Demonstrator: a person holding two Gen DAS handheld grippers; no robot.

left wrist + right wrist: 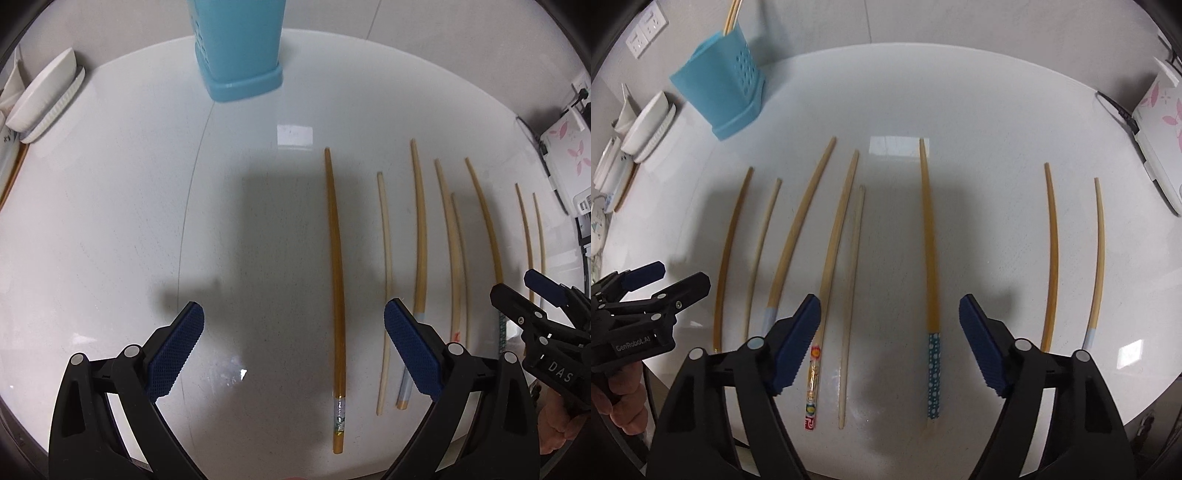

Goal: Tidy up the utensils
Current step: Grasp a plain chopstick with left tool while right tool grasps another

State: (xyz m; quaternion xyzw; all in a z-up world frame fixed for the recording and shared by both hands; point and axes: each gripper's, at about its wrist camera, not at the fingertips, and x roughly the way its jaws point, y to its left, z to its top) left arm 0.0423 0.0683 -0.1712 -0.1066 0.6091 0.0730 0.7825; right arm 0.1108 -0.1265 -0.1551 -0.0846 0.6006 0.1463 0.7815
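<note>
Several chopsticks lie side by side on the white table (979, 206). My right gripper (890, 302) is open above them, and a chopstick with a blue dotted handle (930, 258) lies below the gap between its fingers, untouched. My left gripper (293, 314) is open too, over an amber chopstick (335, 288) near its right finger. Each gripper shows in the other's view, the right gripper (528, 291) at the right edge and the left gripper (676, 278) at the left edge. A blue utensil holder (724, 88) (240, 48) stands at the back and holds two chopsticks (733, 14).
White dishes (646, 125) (44, 96) are stacked at the back left. A white appliance with pink flowers (1160, 114) and its cable (1115, 107) sit at the right edge. The table's front edge runs just below the chopstick handles. A hand (624, 402) holds the left gripper.
</note>
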